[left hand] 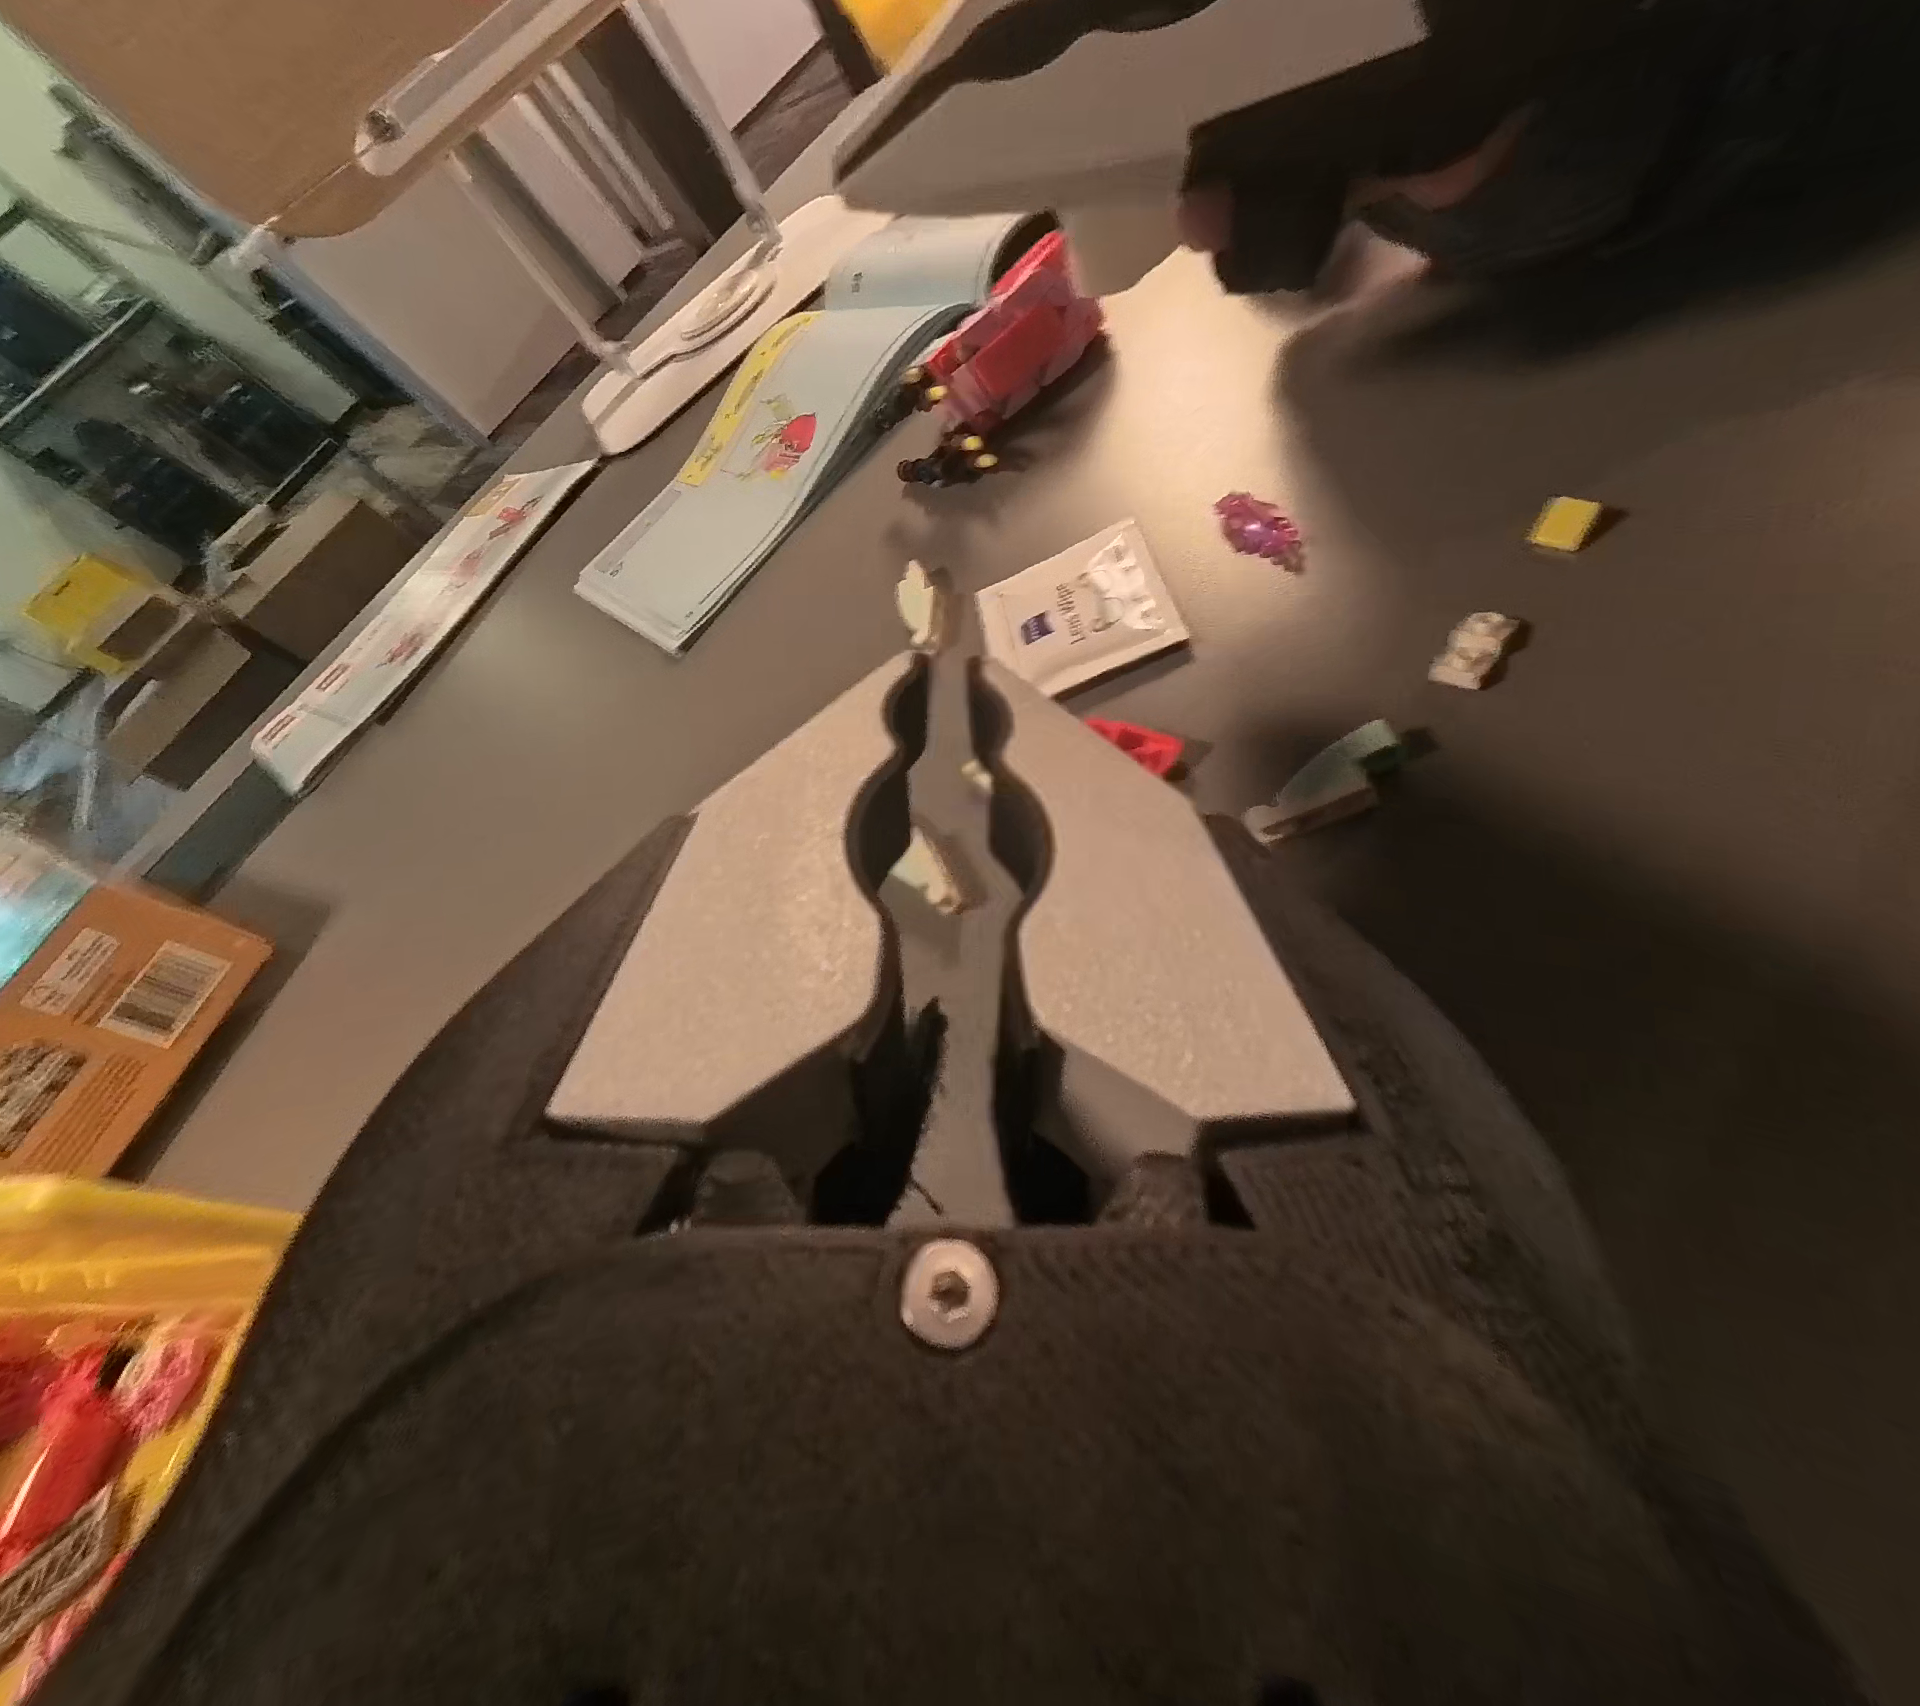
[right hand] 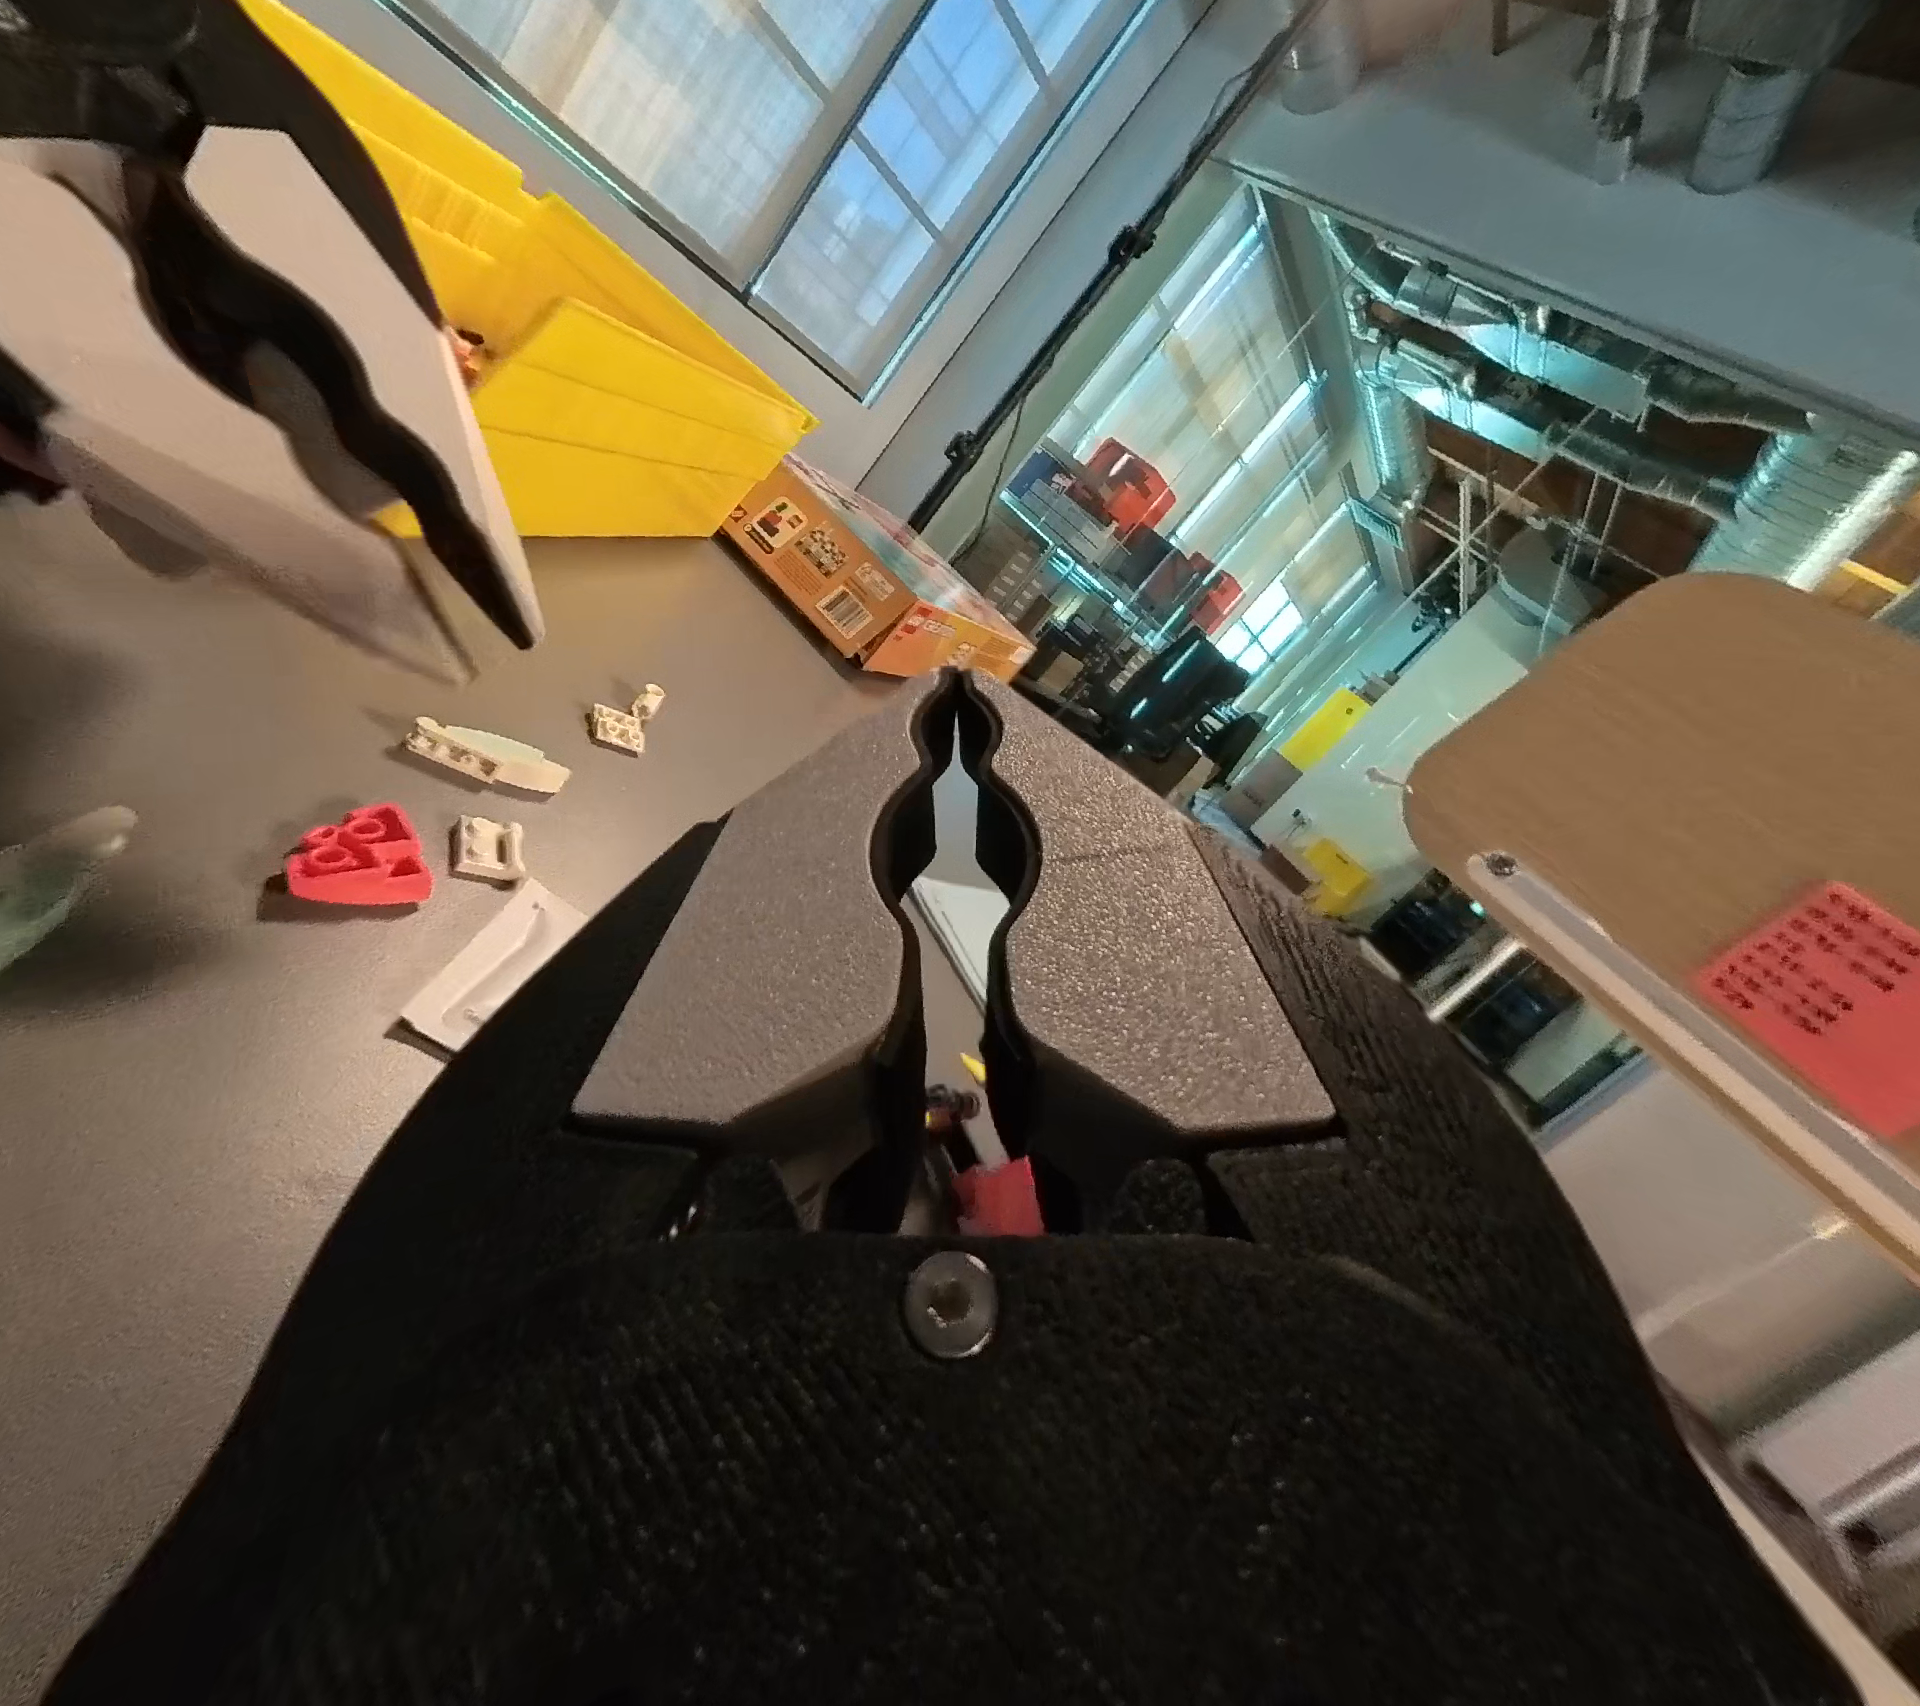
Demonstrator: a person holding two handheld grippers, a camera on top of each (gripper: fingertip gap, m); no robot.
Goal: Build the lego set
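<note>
Left tool [left hand: 945,669], narrowly parted and empty, hovers low just short of a small pale brick [left hand: 925,607] beside the white sachet [left hand: 1081,607] on the surface [left hand: 520,825], while right tool [right hand: 958,688] is clenched empty, raised.

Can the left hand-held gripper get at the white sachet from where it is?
Probably yes. The left hand-held gripper hangs just short of the white sachet, with only bare table between; a small pale brick lies beside its tips, not across the path.
</note>
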